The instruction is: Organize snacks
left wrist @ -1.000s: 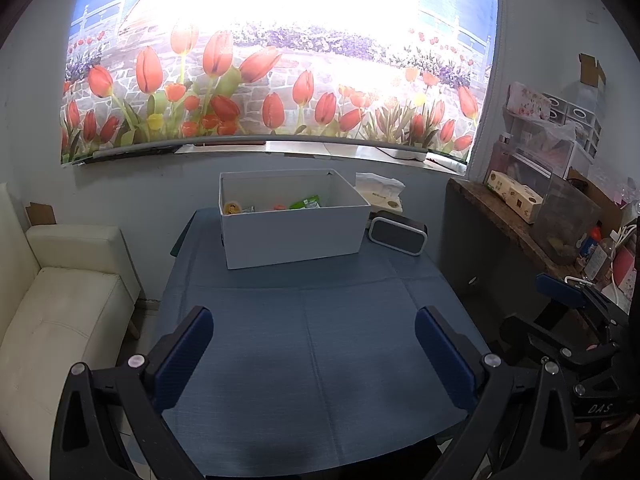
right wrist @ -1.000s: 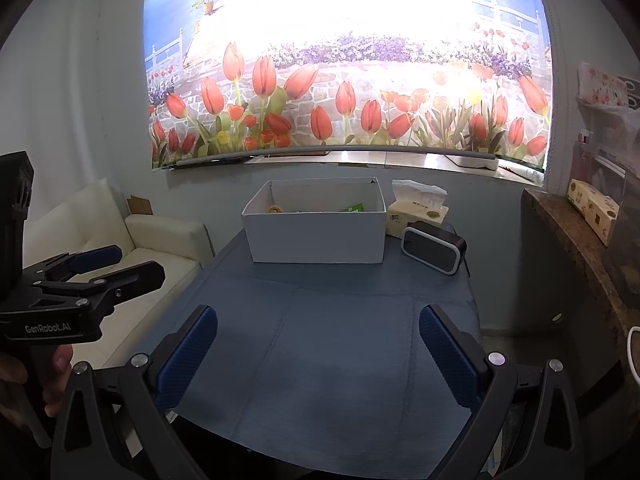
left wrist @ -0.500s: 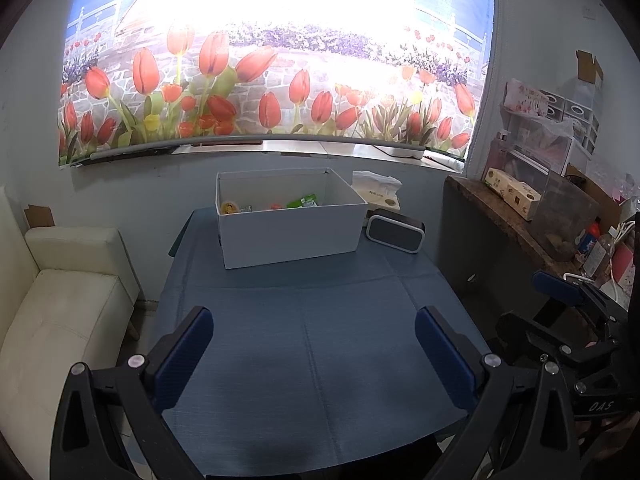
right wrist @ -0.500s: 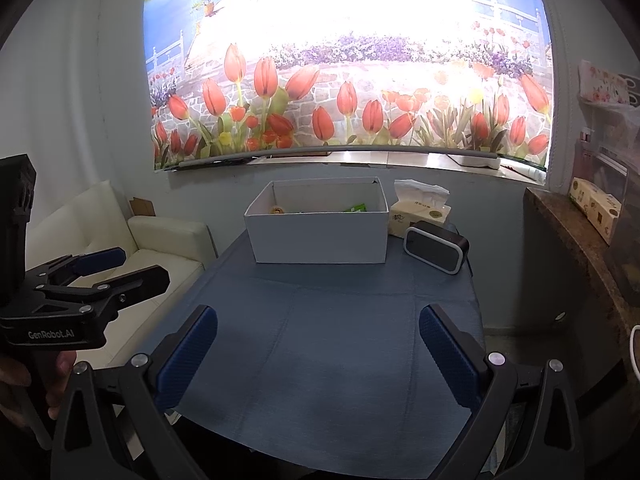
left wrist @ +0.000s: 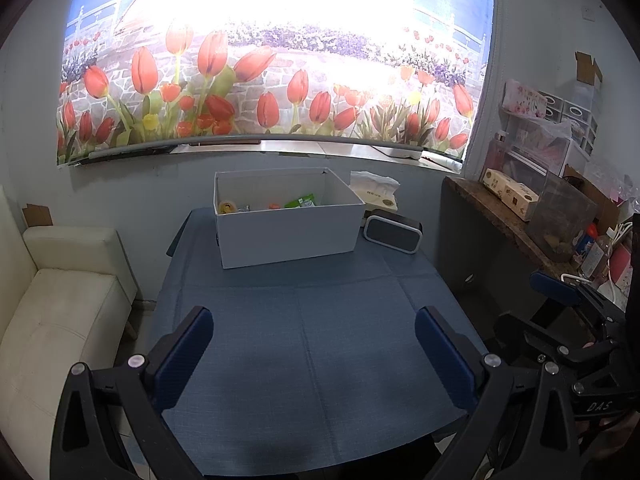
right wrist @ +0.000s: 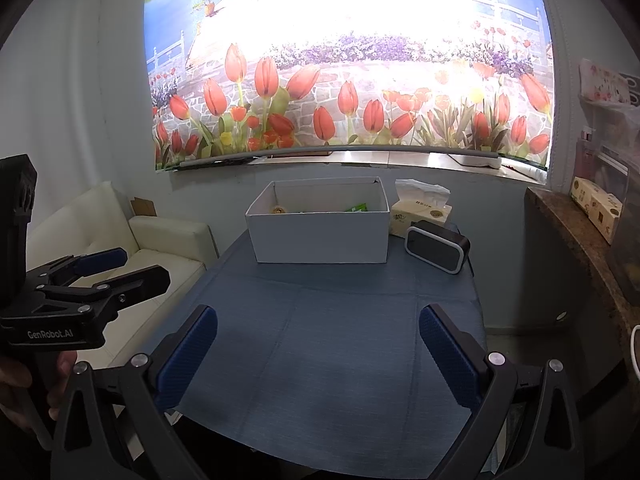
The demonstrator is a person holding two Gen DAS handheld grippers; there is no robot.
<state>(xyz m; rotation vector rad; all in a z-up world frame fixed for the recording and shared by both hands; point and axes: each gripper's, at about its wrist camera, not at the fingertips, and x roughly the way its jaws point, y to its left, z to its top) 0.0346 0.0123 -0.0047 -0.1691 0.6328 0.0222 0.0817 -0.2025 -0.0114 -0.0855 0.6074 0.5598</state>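
Nearest, the left gripper (left wrist: 314, 344), black-framed with 2 blue-padded fingers (left wrist: 185, 354), is spread wide with nothing between them, above the near part of the blue cloth-covered table (left wrist: 320, 360). The right gripper (right wrist: 318, 346) is spread just as wide and also holds nothing, over the same near stretch. Each sits well inside the table's near edge, and the cloth between them and the box is bare.

At the far end stands the white rectangular open-topped cardboard box (left wrist: 286, 234), near the back edge. The snacks (left wrist: 300, 201), a green packet with yellow and orange pieces, lie inside it. Just right of the box, a black rounded clock with a grey rim (left wrist: 393, 231) leans, and a yellow tissue box (right wrist: 420, 216) sits behind it. A cream sofa (left wrist: 60, 312) flanks the table's left edge, a brown stone-topped counter (left wrist: 500, 216) its right. The tulip-print blind (left wrist: 272, 80) hangs behind.
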